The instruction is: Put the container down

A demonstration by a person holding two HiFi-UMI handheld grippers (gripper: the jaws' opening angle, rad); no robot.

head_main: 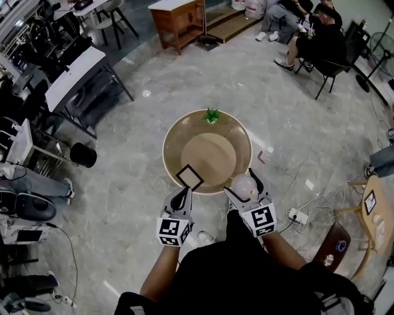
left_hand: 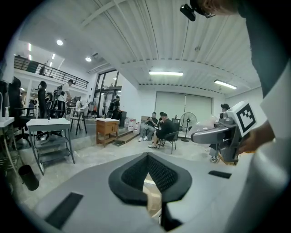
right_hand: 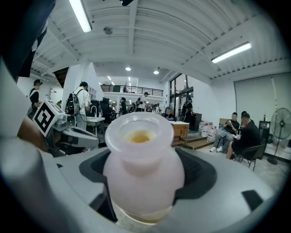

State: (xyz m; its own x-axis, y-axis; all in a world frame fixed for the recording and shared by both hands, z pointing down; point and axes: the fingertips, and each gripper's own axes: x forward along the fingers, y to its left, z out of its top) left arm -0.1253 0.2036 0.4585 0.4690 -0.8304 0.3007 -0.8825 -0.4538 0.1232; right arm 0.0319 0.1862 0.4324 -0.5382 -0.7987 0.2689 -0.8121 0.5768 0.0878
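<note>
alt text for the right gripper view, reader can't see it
The right gripper is shut on a translucent white, vase-shaped container with an open mouth. Behind it, the left gripper shows at left and seated people at right.

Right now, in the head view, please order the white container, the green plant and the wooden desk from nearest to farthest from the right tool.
1. White container: gripped in the right tool itself.
2. Green plant: at the far edge of the round table.
3. Wooden desk: on the floor beyond the table, at the view's top.
</note>
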